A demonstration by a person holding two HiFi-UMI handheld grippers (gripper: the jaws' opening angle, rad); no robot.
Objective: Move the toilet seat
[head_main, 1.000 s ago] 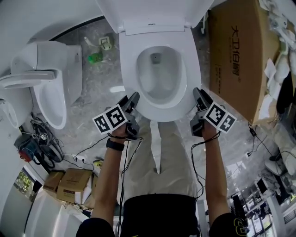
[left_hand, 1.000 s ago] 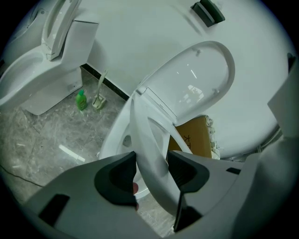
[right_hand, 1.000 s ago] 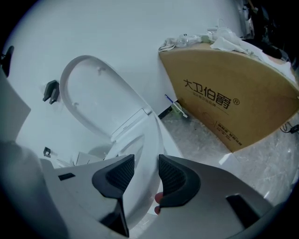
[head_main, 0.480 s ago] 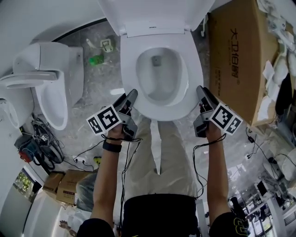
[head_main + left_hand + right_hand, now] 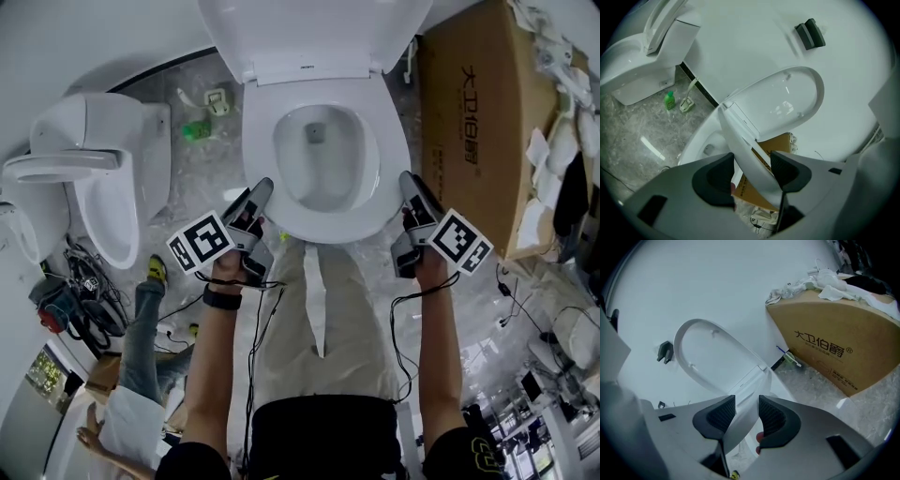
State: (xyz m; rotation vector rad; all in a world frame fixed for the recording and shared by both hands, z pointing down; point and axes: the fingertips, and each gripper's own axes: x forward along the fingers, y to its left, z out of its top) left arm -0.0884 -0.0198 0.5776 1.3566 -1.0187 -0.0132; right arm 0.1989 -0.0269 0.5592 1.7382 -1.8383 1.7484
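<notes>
**Toilet seat (image 5: 323, 227) caught at its front rim between my two grippers, lid (image 5: 309, 33) upright behind.**

My left gripper (image 5: 752, 159) holds the seat's left edge. Its jaws have just been opening, and the rim slants between them, touching both pads. My right gripper (image 5: 746, 401) pinches the right edge squarely. From the head view, both sets of jaw tips are tucked against the rim, so the contact is hard to make out there. How far the seat stands off the bowl (image 5: 704, 140) cannot be read. The cardboard box (image 5: 469, 122) is cut off at the frame's right.

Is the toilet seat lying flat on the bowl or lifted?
Lifted partway: the toilet seat slants up off the bowl, and the cardboard box shows through the gap beneath it.
</notes>
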